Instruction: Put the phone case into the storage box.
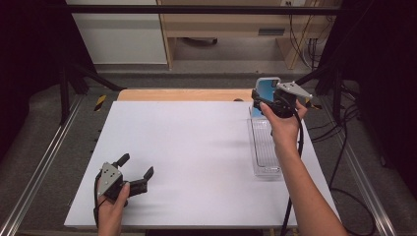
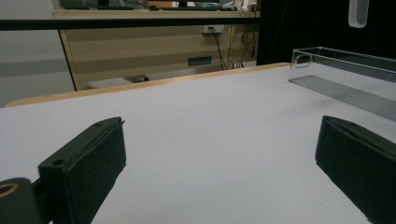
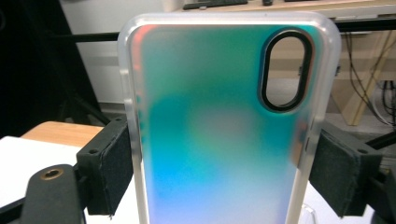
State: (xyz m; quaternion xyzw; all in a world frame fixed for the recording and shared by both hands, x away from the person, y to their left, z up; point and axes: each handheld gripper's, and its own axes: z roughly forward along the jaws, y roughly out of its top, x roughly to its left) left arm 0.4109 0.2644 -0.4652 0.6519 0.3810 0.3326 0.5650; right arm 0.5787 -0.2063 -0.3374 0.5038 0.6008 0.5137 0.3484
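Iridescent teal phone case (image 3: 219, 126) clamped upright in the right gripper (image 1: 269, 96), left gripper (image 1: 134, 173) spread wide and holding nothing.

Black padded jaws of the right gripper press on the two long frosted edges of the case, whose oval camera cutout sits at about 1 o'clock in the right gripper view. In the high view this gripper is held up at roughly 1 o'clock over the white tabletop (image 1: 187, 147), above the far end of a clear plastic tray (image 1: 264, 147) that lies along the tabletop's right edge. At about 7 o'clock the left gripper rests low near the tabletop's near edge, well apart from the tray, jaws wide apart with bare tabletop between them.
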